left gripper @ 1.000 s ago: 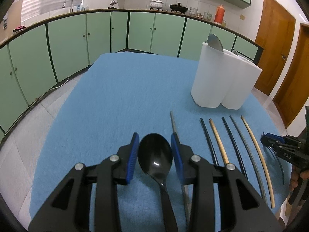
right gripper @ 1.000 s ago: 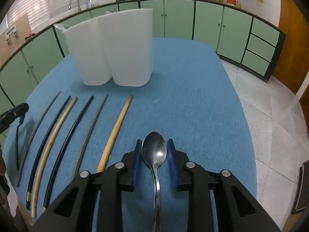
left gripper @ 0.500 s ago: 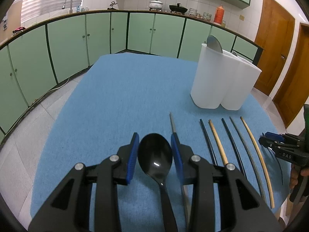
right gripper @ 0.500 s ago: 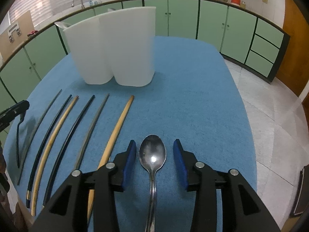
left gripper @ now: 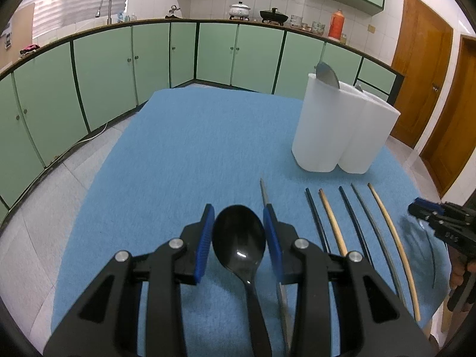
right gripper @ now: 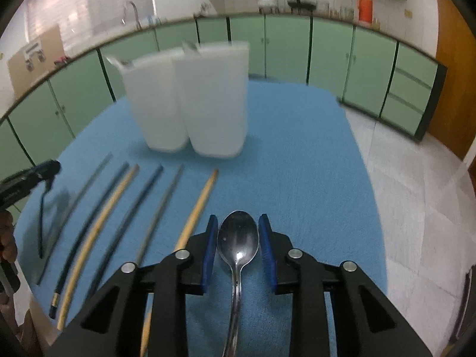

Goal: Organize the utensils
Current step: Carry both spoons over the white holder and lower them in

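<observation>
steel spoon point(right gripper: 238, 239) now clamped, right hand-held gripper point(right gripper: 238, 245) lifted

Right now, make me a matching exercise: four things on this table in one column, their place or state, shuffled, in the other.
Things:
1. black spoon
2. metal spoon
3. white utensil holder
4. chopsticks

Places or states:
A. lying side by side on the blue cloth
B. between the left gripper fingers
C. standing upright, a spoon poking out on top
D. between the right gripper fingers

Pairs: 1-B, 2-D, 3-C, 4-A
</observation>
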The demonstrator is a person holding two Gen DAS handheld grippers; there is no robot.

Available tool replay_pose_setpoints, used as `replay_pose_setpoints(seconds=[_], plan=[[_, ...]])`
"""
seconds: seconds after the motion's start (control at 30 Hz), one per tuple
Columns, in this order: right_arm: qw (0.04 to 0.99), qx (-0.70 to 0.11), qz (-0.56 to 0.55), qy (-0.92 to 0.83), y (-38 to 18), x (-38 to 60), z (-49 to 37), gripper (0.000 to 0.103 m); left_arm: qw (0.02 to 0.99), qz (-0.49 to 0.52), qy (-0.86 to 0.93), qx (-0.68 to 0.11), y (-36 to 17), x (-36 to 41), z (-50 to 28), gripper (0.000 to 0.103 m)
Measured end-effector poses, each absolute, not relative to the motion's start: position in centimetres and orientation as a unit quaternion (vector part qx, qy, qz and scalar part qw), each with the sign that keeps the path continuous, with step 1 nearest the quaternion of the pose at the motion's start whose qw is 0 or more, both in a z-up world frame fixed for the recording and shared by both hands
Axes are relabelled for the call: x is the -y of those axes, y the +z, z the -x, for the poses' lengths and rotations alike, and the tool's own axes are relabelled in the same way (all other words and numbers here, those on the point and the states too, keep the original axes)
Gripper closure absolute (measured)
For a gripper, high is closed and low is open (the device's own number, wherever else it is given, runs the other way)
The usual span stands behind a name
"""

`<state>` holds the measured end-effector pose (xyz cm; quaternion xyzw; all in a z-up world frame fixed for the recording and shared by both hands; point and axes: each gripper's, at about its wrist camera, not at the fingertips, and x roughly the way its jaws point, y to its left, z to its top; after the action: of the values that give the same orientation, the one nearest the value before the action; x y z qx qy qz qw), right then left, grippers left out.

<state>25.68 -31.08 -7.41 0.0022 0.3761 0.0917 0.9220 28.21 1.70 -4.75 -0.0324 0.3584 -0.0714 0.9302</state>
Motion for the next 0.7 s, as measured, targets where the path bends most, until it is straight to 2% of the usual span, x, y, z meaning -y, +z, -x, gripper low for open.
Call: replay_pose_setpoints(seconds=[0.43,0.7], plan=[[0.967,-0.245,-0.005,0.075,-2.2,31.3,-22.4,0.075,0.951,0.028,-0.082,-0.297,-1.5,-0.8,-27.1,0.070],[0.984,-0.165,-0.009,0.068,1.9,31.5,-22.4,0.075,0.968,0.027,-0.103,-0.226,2.7,0.9,-27.9,0.070]])
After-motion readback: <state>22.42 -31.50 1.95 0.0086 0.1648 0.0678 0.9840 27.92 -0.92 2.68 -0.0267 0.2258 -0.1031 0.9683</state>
